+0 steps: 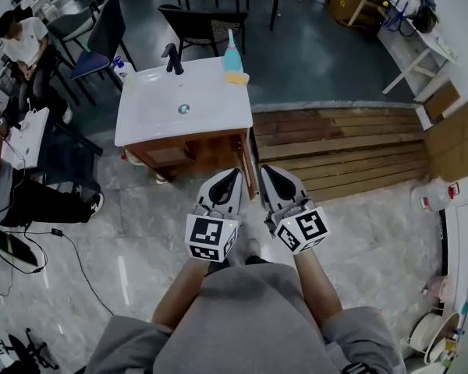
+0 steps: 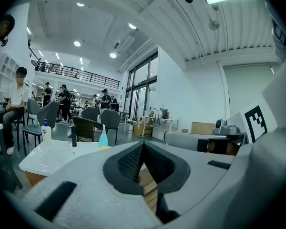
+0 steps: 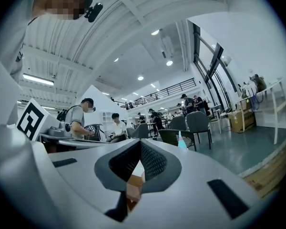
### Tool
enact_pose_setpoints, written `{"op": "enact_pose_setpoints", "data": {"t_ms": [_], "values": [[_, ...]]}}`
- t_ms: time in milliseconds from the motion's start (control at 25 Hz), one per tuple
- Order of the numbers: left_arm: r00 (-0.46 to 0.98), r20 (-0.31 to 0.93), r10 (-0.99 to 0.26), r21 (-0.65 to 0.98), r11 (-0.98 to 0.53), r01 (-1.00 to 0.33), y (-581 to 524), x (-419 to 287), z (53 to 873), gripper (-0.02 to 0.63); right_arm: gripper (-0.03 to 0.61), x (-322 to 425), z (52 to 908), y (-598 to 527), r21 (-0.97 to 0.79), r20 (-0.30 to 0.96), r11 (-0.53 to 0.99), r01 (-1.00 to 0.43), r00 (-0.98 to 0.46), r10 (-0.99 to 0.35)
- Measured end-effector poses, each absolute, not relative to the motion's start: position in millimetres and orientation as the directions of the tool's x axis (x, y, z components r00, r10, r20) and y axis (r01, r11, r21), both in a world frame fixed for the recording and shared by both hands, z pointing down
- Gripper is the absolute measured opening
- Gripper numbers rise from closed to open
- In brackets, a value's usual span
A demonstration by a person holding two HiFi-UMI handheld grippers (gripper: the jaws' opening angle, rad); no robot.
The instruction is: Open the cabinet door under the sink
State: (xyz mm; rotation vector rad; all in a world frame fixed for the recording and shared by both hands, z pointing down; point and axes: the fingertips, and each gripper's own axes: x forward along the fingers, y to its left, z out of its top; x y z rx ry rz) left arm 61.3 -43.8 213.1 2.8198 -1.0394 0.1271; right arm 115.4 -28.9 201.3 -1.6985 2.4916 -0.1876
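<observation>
Hovering my left tongs [image 1: 233,177] and right tongs [image 1: 265,174] just before the cabinet [image 1: 193,151], I see both closed, empty.

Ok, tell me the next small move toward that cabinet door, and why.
Probably lower and advance the right gripper toward the front of the wooden cabinet under the white sink, parting its jaws on the way. Both grippers hang short of the cabinet, the left gripper alongside, jaws together and empty; no handle can be made out from here.
</observation>
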Motion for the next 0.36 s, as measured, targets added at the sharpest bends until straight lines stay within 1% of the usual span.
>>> {"op": "enact_pose_setpoints", "data": {"t_ms": [360], "values": [[0.744, 0.125, -0.656, 0.098, -0.738, -0.667, -46, 42, 215, 0.008, 0.008, 90, 203, -34, -0.162, -0.026, 0.388, -0.907, -0.389, -0.921]]}}
